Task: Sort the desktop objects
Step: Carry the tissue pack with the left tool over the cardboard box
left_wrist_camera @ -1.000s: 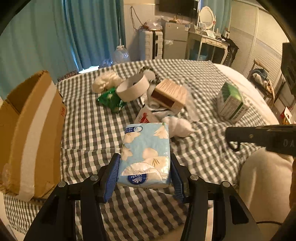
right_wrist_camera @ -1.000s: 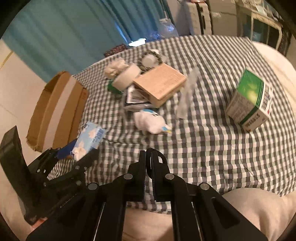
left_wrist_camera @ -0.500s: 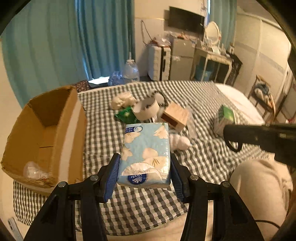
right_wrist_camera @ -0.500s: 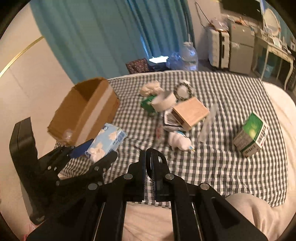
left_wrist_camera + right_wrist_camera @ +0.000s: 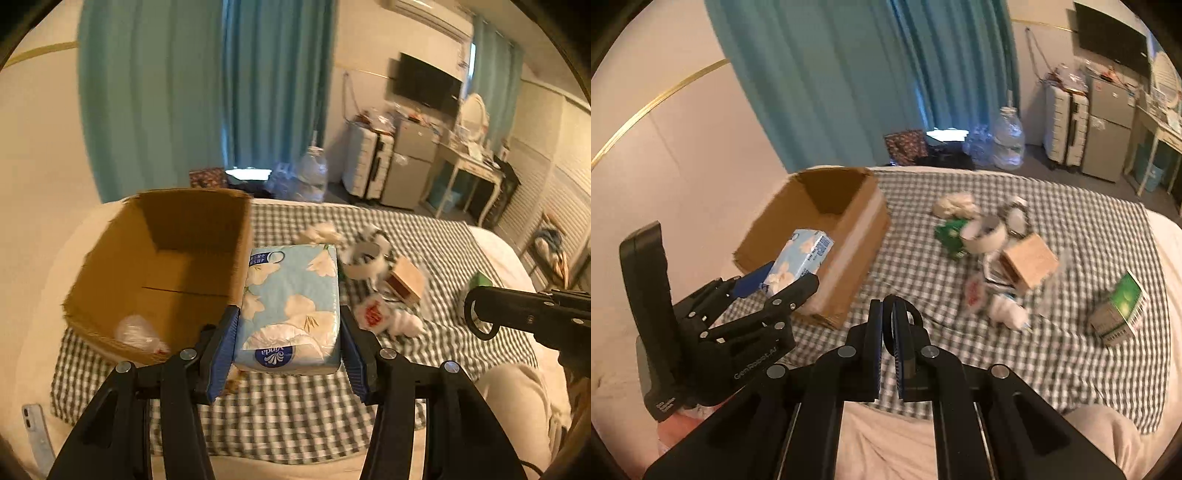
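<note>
My left gripper (image 5: 288, 343) is shut on a light blue tissue pack (image 5: 291, 302) and holds it in the air beside the right wall of an open cardboard box (image 5: 162, 266). The pack (image 5: 801, 258) and the left gripper (image 5: 775, 286) also show in the right wrist view, in front of the box (image 5: 846, 236). A clear plastic wad (image 5: 138, 332) lies inside the box. My right gripper (image 5: 887, 317) is shut and empty, above the near edge of the checked cloth (image 5: 1052, 350).
Loose items lie in the cloth's middle: a white tape roll (image 5: 984, 234), a green packet (image 5: 951, 234), a wooden box (image 5: 1030, 260), a white crumpled wad (image 5: 1008, 312) and a green carton (image 5: 1119, 308). A phone (image 5: 35, 435) lies at the near left.
Both grippers have risen and pulled back, so the table looks smaller. My left gripper has carried the tissue pack leftward to the box, whose inside is now in view.
</note>
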The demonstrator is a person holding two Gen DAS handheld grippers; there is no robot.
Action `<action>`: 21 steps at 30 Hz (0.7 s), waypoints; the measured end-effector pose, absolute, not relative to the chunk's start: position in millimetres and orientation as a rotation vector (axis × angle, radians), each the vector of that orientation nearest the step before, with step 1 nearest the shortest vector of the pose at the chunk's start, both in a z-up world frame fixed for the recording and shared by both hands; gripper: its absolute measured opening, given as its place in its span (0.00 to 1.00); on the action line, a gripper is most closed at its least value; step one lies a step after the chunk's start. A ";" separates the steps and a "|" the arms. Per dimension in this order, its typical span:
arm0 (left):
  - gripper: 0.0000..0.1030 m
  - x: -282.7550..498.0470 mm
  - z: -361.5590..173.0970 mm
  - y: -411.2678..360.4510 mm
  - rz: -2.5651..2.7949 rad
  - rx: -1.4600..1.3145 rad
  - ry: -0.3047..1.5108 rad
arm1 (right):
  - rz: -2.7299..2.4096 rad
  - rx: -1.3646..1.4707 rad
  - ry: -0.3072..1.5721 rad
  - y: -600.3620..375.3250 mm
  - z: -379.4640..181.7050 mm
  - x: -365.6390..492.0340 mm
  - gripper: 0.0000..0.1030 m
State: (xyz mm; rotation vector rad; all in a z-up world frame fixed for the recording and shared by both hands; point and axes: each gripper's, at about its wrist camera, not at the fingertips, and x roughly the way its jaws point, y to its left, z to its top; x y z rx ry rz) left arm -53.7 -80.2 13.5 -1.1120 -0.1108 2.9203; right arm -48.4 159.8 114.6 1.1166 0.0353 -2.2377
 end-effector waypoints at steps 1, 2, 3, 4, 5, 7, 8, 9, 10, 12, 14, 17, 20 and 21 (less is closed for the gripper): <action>0.52 -53.1 14.0 -85.4 2.931 -1.111 -0.113 | -2.229 1.104 0.043 152.8 117.3 -48.0 0.06; 0.52 -53.2 15.2 -92.3 2.945 -1.114 -0.114 | -2.218 1.092 0.050 145.4 120.0 -47.7 0.06; 0.52 -53.1 16.4 -98.5 2.959 -1.117 -0.117 | -2.206 1.079 0.054 137.1 122.4 -47.0 0.06; 0.52 -52.7 17.2 -104.2 2.968 -1.119 -0.124 | -2.196 1.071 0.058 130.5 124.7 -46.6 0.06; 0.52 -52.1 17.9 -110.2 2.978 -1.123 -0.138 | -2.185 1.065 0.060 123.5 126.0 -46.7 0.06; 0.52 -52.1 18.8 -121.4 2.988 -1.126 -0.169 | -2.158 1.060 0.067 109.3 127.2 -48.0 0.06; 0.52 -52.0 19.2 -128.4 2.996 -1.127 -0.185 | -2.144 1.062 0.071 101.6 126.8 -49.7 0.06; 0.52 -51.5 19.5 -136.0 3.006 -1.131 -0.193 | -2.129 1.064 0.073 93.4 126.3 -52.0 0.06; 0.52 -52.3 19.3 -143.1 3.022 -1.142 -0.196 | -2.116 1.064 0.073 86.4 126.1 -53.8 0.06; 0.52 -50.9 18.6 -159.1 3.039 -1.154 -0.211 | -2.078 1.067 0.067 71.1 125.3 -58.9 0.06; 0.52 -52.3 16.8 -170.9 3.049 -1.168 -0.236 | -2.041 1.076 0.055 58.0 123.5 -63.5 0.06; 0.52 -58.6 12.5 -185.0 3.054 -1.192 -0.273 | -2.008 1.085 0.057 38.0 120.1 -71.3 0.06; 0.52 -68.9 8.3 -195.6 3.052 -1.209 -0.290 | -1.955 1.109 0.026 21.1 115.6 -82.9 0.06; 0.52 -72.6 6.2 -199.4 3.057 -1.217 -0.290 | -1.923 1.135 0.008 14.5 111.6 -89.0 0.06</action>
